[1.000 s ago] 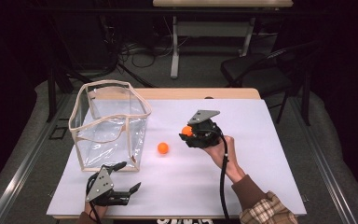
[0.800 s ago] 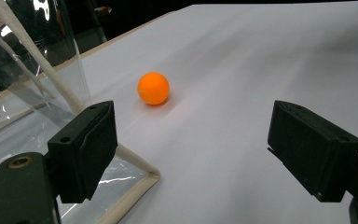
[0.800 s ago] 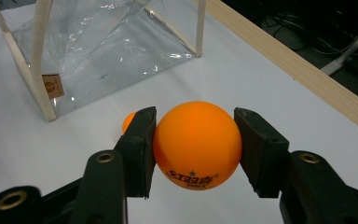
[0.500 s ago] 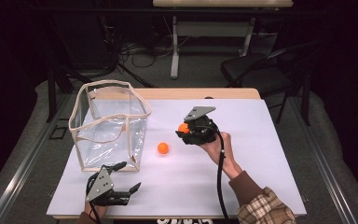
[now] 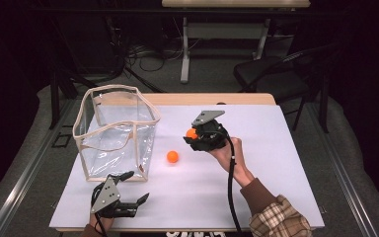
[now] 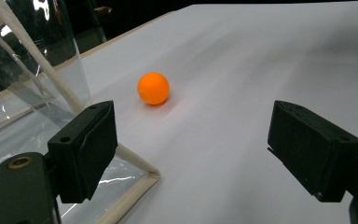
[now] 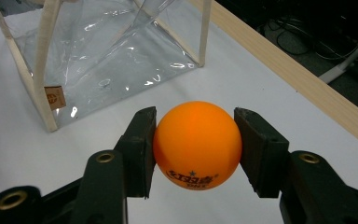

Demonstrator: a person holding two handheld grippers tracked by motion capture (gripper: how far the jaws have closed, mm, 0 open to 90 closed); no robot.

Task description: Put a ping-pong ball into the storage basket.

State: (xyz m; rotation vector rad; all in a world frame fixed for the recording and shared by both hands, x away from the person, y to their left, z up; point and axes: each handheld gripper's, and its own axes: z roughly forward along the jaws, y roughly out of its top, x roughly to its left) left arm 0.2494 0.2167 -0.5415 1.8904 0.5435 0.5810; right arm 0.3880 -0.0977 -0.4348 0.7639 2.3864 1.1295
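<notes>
My right gripper (image 5: 193,137) is raised over the middle of the white table, shut on an orange ball (image 5: 191,133); in the right gripper view that ball (image 7: 197,144) sits squeezed between both jaws. A second orange ball (image 5: 172,157) lies on the table right of the clear bag (image 5: 113,131), and it shows again ahead of the left jaws (image 6: 153,87). My left gripper (image 5: 135,190) rests open near the table's front edge, just in front of the bag's corner, with nothing between its fingers.
The clear bag has a beige trim and stands open-topped at the table's left (image 7: 51,60). A wooden table edge (image 5: 217,98) runs along the back. A black chair (image 5: 276,74) stands behind the table on the right.
My right gripper has shifted slightly left and a little higher with the ball in it. The left gripper and the loose ball have stayed put.
</notes>
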